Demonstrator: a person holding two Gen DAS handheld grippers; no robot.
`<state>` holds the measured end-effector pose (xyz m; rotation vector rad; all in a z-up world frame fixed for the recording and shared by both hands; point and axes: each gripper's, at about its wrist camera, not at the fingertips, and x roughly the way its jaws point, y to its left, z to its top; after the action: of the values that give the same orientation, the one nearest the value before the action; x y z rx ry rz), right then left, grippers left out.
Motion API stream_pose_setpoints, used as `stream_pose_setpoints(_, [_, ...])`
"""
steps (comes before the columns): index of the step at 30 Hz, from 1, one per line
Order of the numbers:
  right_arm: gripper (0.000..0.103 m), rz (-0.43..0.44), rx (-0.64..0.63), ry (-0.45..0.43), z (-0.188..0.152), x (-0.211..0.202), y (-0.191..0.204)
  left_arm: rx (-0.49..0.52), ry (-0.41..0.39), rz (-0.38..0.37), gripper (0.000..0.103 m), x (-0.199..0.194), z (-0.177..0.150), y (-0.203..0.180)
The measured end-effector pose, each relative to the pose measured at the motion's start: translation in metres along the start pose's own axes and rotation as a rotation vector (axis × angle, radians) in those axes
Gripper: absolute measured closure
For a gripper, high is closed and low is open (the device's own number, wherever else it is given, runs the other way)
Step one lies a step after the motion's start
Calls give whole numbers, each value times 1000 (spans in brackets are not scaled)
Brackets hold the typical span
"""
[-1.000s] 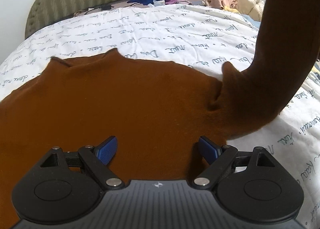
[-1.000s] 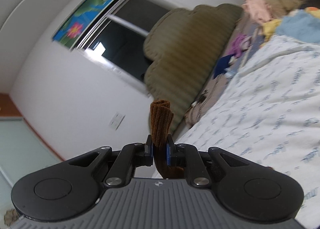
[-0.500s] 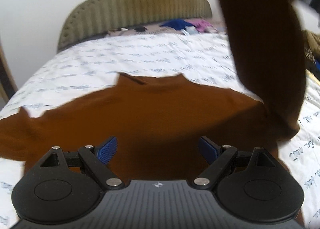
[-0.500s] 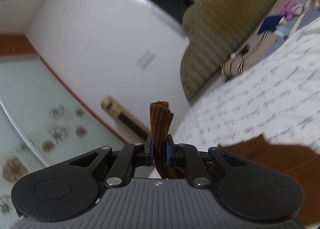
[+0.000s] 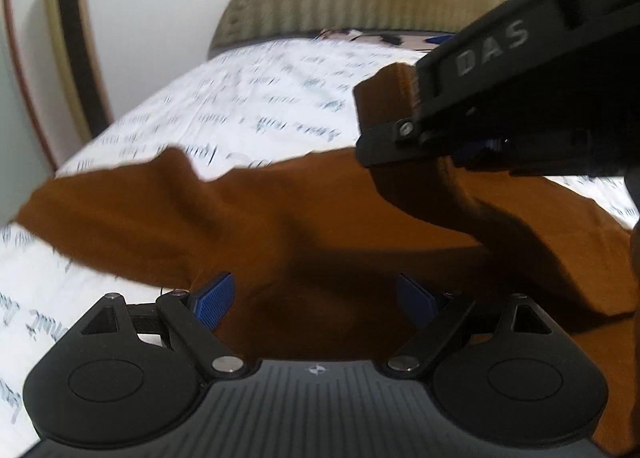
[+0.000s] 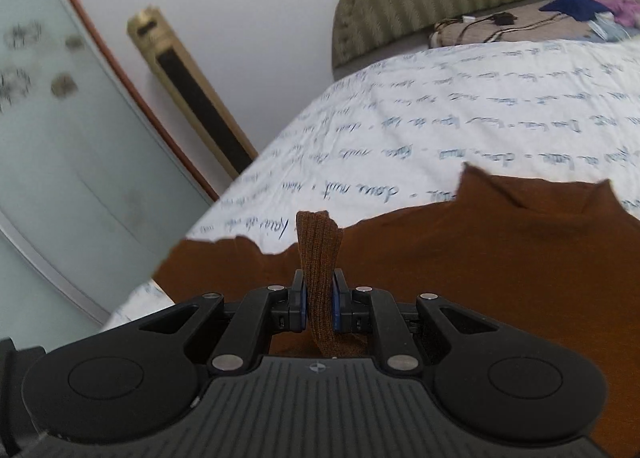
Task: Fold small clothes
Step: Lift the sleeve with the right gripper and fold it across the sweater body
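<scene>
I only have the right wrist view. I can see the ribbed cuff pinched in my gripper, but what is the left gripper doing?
Observer: The left gripper is open, holding nothing, low over the brown sweater.
Operator: Where does my right gripper sit from that side?
Observer: The right gripper is up at the right, above the sweater's body, with the cuff sticking out past it.
Operator: And the sleeve behind it?
Observer: The sleeve hangs from the gripper in a curve down to the sweater on the bed sheet.
</scene>
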<state>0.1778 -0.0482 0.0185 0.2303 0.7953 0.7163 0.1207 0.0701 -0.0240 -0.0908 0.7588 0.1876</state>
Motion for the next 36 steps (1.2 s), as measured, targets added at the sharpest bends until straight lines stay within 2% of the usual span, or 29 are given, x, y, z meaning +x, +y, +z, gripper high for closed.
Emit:
stream_pose_setpoints(1, [86, -16, -11, 17, 0, 8, 5, -19, 2, -2, 15, 3, 1, 5])
stream_pose_setpoints(4, [77, -8, 2, 52, 1, 22, 10, -61, 20, -3, 15, 10, -1, 14])
stream_pose_setpoints(5, [65, 2, 21, 59, 2, 26, 9, -72, 30, -11, 15, 12, -2, 17])
stream_pose_setpoints(6, [46, 17, 47, 65, 3, 26, 8, -83, 37, -20, 15, 15, -4, 21])
stream_pose_setpoints(7, [40, 31, 72, 60, 3, 26, 6, -88, 39, -22, 15, 14, -6, 22])
stream_pose_setpoints(12, [40, 32, 79, 17, 5, 8, 2, -97, 19, -44, 15, 7, -12, 29])
stream_pose_setpoints(16, [40, 38, 148, -46, 1, -28, -30, -128, 5, -77, 15, 3, -14, 35])
stream_pose_setpoints(20, [40, 12, 261, -121, -31, -87, -80, -178, 15, -134, 15, -2, -18, 42])
stream_pose_setpoints(24, [40, -46, 356, -132, -78, -135, -122, -301, 39, -182, 15, -10, -19, 58])
stream_pose_setpoints(28, [40, -72, 445, -107, -122, -147, -149, -466, 132, -169, 15, -13, -18, 68])
stream_pose_setpoints(30, [40, -55, 499, -109, -136, -146, -157, -498, 166, -145, 15, -6, -15, 68])
stream_pose_setpoints(33, [40, -25, 542, -122, -146, -145, -161, -509, 233, -123, 15, -7, -12, 66])
stream_pose_setpoints(36, [40, 2, 540, -140, -146, -148, -160, -593, 233, -158, 15, -19, -21, 74])
